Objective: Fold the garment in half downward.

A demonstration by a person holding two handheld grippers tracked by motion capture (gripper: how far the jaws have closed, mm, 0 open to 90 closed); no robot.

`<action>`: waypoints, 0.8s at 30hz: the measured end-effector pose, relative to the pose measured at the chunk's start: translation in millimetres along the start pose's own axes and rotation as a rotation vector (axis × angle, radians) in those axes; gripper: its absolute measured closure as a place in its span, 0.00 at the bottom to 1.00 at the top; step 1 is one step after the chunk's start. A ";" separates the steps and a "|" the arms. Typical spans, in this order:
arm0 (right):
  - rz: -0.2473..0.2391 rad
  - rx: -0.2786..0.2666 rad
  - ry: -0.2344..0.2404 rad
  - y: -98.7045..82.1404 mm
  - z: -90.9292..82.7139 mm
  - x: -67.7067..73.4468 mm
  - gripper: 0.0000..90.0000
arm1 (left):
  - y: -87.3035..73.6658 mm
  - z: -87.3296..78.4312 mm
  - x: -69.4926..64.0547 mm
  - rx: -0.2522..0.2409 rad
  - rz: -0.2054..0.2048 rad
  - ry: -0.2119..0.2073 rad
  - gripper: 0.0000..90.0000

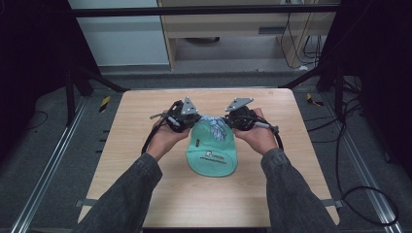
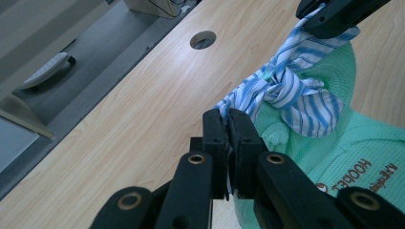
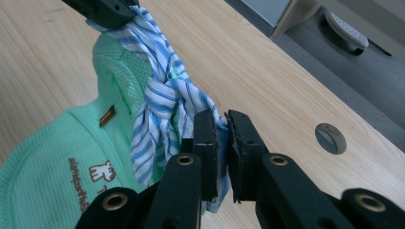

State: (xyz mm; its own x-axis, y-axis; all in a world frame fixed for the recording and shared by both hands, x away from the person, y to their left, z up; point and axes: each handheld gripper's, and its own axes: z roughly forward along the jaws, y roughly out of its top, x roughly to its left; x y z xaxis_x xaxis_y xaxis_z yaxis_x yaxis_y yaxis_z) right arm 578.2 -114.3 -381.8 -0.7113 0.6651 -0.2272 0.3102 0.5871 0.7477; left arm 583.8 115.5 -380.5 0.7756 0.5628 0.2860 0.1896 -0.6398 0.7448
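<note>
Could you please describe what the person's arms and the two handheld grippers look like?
Both forearms wear dark grey denim-like sleeves. The left gripper and right gripper are black, each topped by a grey three-cornered plate and trailing a black cable. Their jaws are flat black blocks on arms with brass-ringed pivots.

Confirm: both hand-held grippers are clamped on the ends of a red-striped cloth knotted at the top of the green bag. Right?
Wrong colour only. The cloth is blue-and-white striped, as the left gripper view shows. The rest holds: the left hand-held gripper and the right hand-held gripper each clamp an end, and it is knotted at the top of the green bag.
</note>
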 end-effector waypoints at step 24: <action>-0.015 -0.005 -0.003 -15.9 -8.5 12.6 0.92 | -6.7 -2.6 -18.6 0.002 0.042 0.013 0.97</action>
State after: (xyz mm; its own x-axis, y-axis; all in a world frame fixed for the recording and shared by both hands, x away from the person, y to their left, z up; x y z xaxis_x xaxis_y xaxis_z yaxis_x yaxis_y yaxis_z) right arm 558.9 -119.1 -391.2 -0.7138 0.6576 -0.2408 0.2959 0.5949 0.7474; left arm 566.5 110.7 -389.2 0.7752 0.5418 0.3250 0.1579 -0.6642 0.7307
